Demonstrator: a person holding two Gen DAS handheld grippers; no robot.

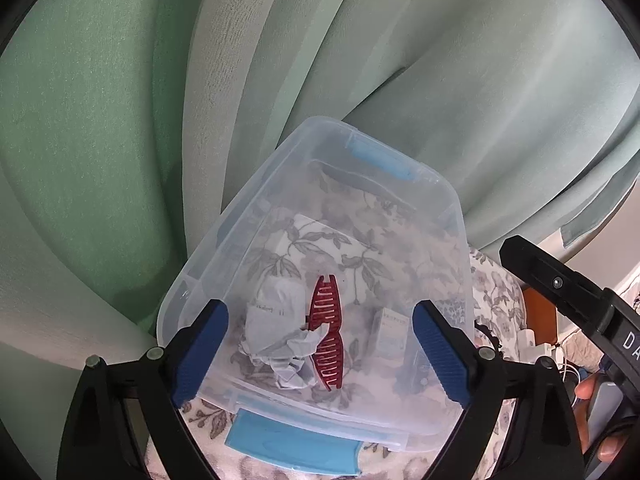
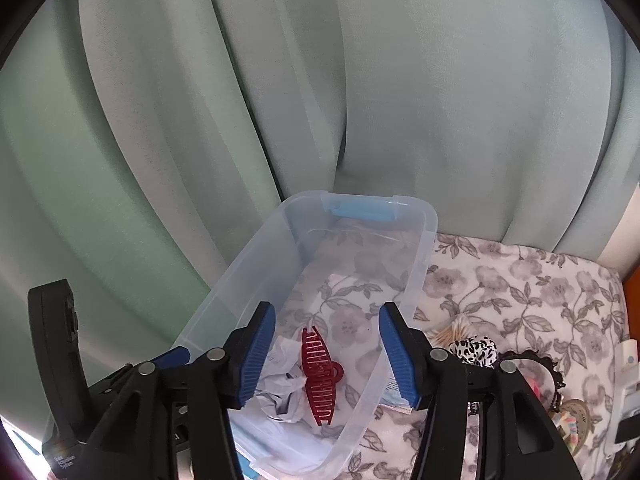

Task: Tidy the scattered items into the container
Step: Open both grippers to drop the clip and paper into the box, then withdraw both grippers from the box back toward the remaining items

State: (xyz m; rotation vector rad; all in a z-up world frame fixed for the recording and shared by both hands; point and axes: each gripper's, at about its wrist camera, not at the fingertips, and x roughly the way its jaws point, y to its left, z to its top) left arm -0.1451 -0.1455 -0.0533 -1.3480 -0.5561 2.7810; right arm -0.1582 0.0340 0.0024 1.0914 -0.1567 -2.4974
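Observation:
A clear plastic container (image 1: pixel 454 204) with blue latches stands on a floral bedspread. Inside lie a red hair claw clip (image 1: pixel 326 334), a crumpled white paper (image 1: pixel 276 332) and a small pale box (image 1: pixel 390 332). My left gripper (image 1: pixel 320 310) hangs open over the container's near end, with nothing between its blue pads. My right gripper (image 2: pixel 327 312) is open too, above the container (image 2: pixel 428 240); the clip (image 2: pixel 320 376) and the paper (image 2: pixel 280 392) lie on the bottom below its fingers, untouched. The right gripper's black body (image 1: pixel 560 284) shows at the right edge of the left wrist view.
Green curtains hang close behind the container. On the bedspread (image 2: pixel 520 280) to the container's right lie a black-and-white spotted scrunchie (image 2: pixel 474 350), a bundle of thin sticks (image 2: pixel 452 330), a black-framed item (image 2: pixel 532 364) and other small things. A hand (image 1: pixel 600 420) grips the right tool.

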